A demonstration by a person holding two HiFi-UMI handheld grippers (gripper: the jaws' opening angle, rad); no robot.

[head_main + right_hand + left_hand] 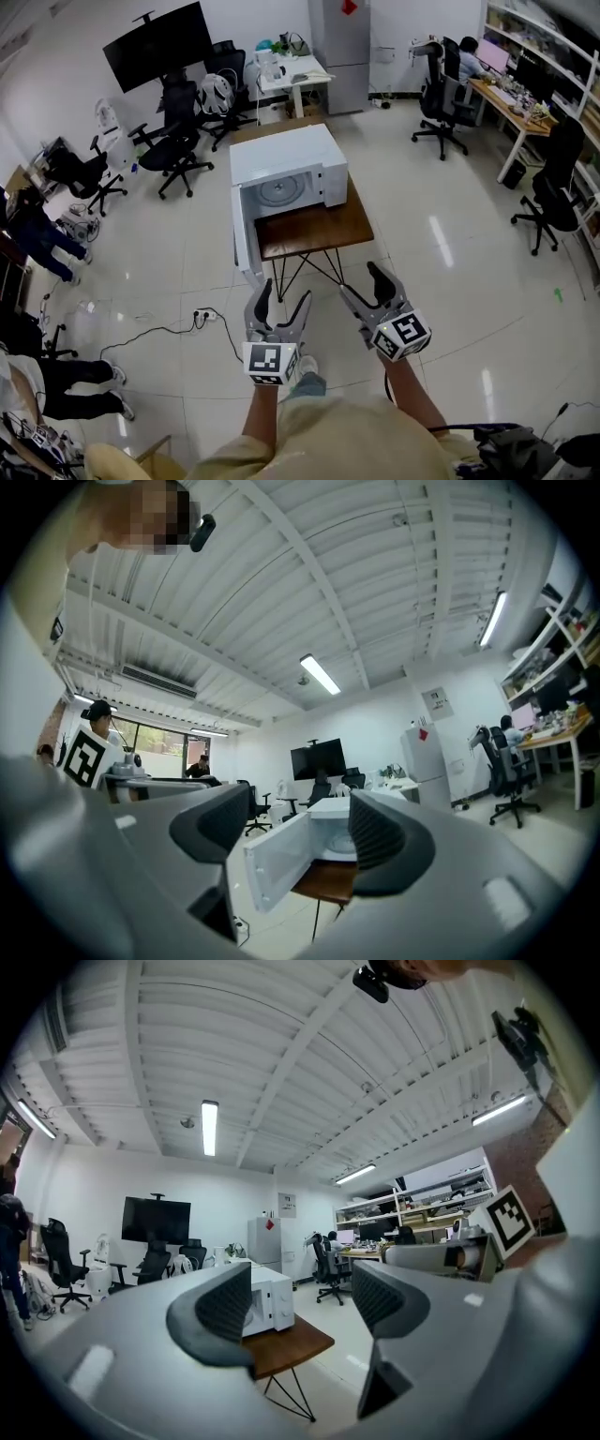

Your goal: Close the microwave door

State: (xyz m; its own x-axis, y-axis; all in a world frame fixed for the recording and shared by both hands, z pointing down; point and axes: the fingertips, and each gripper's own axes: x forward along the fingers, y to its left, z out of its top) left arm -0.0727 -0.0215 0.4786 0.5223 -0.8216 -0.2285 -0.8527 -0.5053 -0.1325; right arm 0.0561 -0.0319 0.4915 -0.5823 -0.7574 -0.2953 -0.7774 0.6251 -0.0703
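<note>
A white box-shaped microwave [291, 161] is seen at the centre of the head view, set on a brown wooden table [319, 230], with its white door [244, 234] swung wide open at the left. Lower in the frame, the left gripper [284, 294] and the right gripper [361, 281] are held clear of it, each with jaws spread and nothing gripped.

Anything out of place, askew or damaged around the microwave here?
Only the microwave door: it stands wide open, swung out at the left side of the wooden table, leaving the cavity exposed. No spill or damage shows. The left gripper and right gripper are open, empty, well short of it.
</note>
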